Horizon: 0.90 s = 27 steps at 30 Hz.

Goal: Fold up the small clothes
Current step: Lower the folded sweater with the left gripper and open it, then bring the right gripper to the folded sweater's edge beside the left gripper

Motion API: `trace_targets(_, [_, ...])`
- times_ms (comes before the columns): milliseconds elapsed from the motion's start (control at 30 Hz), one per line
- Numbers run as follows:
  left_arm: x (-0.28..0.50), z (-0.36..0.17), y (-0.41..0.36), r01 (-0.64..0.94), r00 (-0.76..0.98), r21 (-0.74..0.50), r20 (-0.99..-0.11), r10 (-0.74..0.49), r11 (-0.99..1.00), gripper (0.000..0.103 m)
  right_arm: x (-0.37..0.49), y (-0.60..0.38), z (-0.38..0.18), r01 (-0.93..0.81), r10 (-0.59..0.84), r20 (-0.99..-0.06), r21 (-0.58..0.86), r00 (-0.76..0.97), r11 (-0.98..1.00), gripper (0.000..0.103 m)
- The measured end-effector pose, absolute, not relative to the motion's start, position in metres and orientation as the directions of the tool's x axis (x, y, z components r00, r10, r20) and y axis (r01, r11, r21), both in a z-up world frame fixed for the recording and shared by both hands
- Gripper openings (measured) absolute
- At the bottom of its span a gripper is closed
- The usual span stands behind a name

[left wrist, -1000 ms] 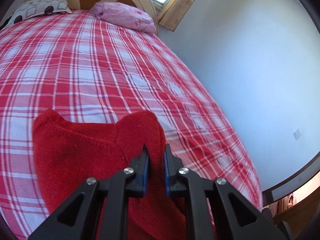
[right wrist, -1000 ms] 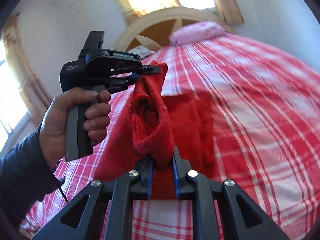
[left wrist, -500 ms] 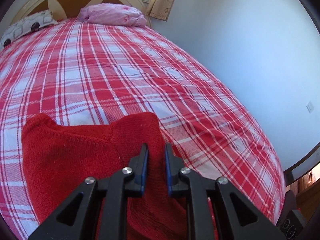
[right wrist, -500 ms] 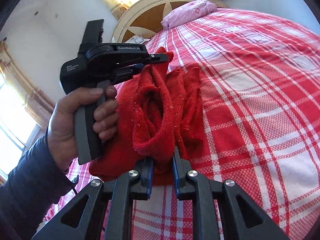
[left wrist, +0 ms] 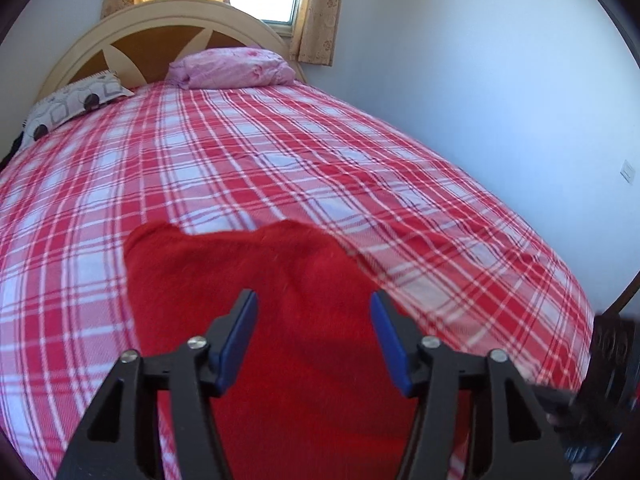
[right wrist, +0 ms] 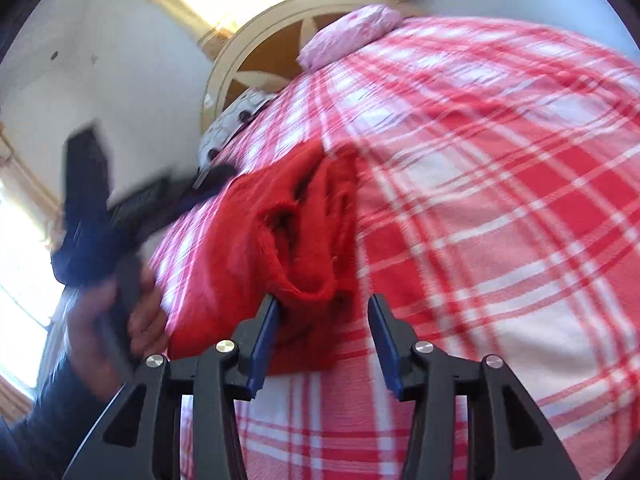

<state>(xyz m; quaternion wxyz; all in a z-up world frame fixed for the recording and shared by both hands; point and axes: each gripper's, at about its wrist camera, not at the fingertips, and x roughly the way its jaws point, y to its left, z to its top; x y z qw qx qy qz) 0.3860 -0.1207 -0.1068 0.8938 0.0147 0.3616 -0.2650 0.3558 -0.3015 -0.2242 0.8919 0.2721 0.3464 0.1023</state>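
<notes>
Left wrist view: your left gripper [left wrist: 313, 300] is opening, released above the red knit garment [left wrist: 248, 280]. Your right gripper [right wrist: 323, 304] opens too, garment at frame centre between its jaws.

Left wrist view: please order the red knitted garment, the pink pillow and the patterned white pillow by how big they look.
1. red knitted garment, largest, though it lies nearest the camera
2. pink pillow
3. patterned white pillow, similar to the pink one, so that order is unsure

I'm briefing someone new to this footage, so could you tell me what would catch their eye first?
The red knitted garment lies bunched on the red-and-white plaid bedspread, near the foot of the bed. Both tongs, left and right, are opening over it. A pink pillow sits by the headboard.
</notes>
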Motion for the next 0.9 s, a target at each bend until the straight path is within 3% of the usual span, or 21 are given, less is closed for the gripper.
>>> trace_targets(67, [0.370, -0.111, -0.105, 0.463, 0.643, -0.105, -0.643, -0.415, 0.880, 0.077, 0.353, -0.300, -0.216, -0.004, 0.333, -0.550, 0.514, 0.766, 0.858, 0.047])
trace_targets(200, [0.351, -0.131, -0.093, 0.446, 0.667, -0.008, -0.664, -0.338, 0.895, 0.077, 0.351, -0.281, -0.202, -0.056, 0.295, -0.529, 0.422, 0.796, 0.905, 0.047])
trace_targets(300, [0.344, -0.152, -0.089, 0.440, 0.645, -0.002, -0.694, -0.318, 0.898, 0.078, 0.353, -0.269, -0.200, -0.081, 0.290, -0.529, 0.382, 0.798, 0.920, 0.047])
trace_targets(333, [0.342, -0.155, -0.087, 0.438, 0.647, -0.005, -0.692, -0.319, 0.899, 0.079, 0.355, -0.265, -0.202, -0.089, 0.297, -0.536, 0.380, 0.791, 0.921, 0.045])
trace_targets(400, [0.340, -0.161, -0.083, 0.431, 0.656, -0.012, -0.683, -0.322, 0.902, 0.086, 0.359, -0.261, -0.207, -0.081, 0.287, -0.571, 0.359, 0.769, 0.930, 0.024])
trace_targets(467, [0.341, -0.166, -0.076, 0.419, 0.643, -0.054, -0.687, -0.339, 0.906, 0.090, 0.363, -0.263, -0.216, -0.061, 0.292, -0.608, 0.371, 0.738, 0.927, 0.019])
trace_targets(600, [0.338, -0.171, -0.065, 0.407, 0.612, -0.138, -0.693, -0.381, 0.903, 0.093, 0.364, -0.273, -0.227, -0.041, 0.317, -0.645, 0.405, 0.695, 0.913, 0.019])
trace_targets(900, [0.339, -0.178, -0.065, 0.381, 0.607, -0.161, -0.699, -0.377, 0.911, 0.103, 0.358, -0.269, -0.208, -0.028, 0.232, -0.629, 0.316, 0.742, 0.948, 0.021])
